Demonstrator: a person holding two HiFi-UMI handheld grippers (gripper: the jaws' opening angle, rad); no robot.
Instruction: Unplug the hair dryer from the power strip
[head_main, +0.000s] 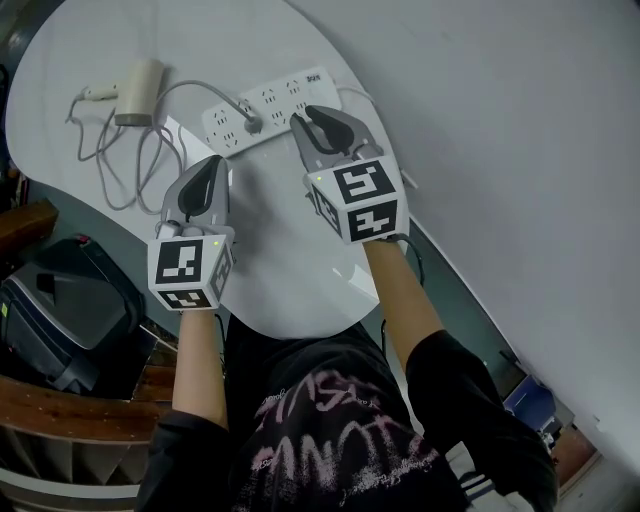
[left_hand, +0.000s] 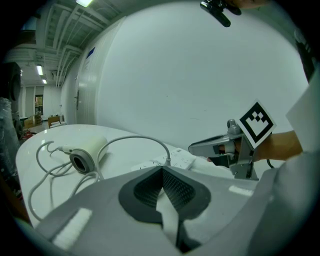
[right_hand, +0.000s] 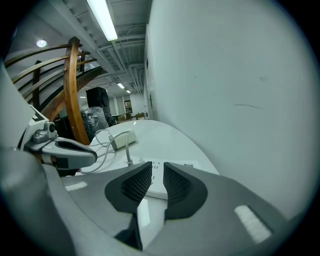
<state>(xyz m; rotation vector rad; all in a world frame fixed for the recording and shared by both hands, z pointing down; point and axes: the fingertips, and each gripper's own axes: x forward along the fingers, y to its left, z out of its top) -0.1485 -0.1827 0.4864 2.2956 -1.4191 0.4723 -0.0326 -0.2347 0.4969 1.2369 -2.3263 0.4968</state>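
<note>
A white power strip (head_main: 270, 108) lies on the white table (head_main: 290, 280), with the hair dryer's plug (head_main: 253, 125) in one of its sockets. The plug's grey cord loops left to the cream hair dryer (head_main: 138, 90), which lies on its side. My right gripper (head_main: 312, 118) hovers over the strip's right part, just right of the plug; its jaws stand a little apart with nothing between them. My left gripper (head_main: 212, 165) is shut and empty, nearer me and left of the strip. In the left gripper view the plug (left_hand: 169, 161) and dryer (left_hand: 87, 155) show ahead.
Loose cord (head_main: 110, 150) coils on the table below the dryer. A second cable (head_main: 362, 95) leaves the strip's right end toward the wall. The table's curved edge runs close by me; a black case (head_main: 60, 310) and wooden railing (head_main: 60, 410) lie beyond it at the left.
</note>
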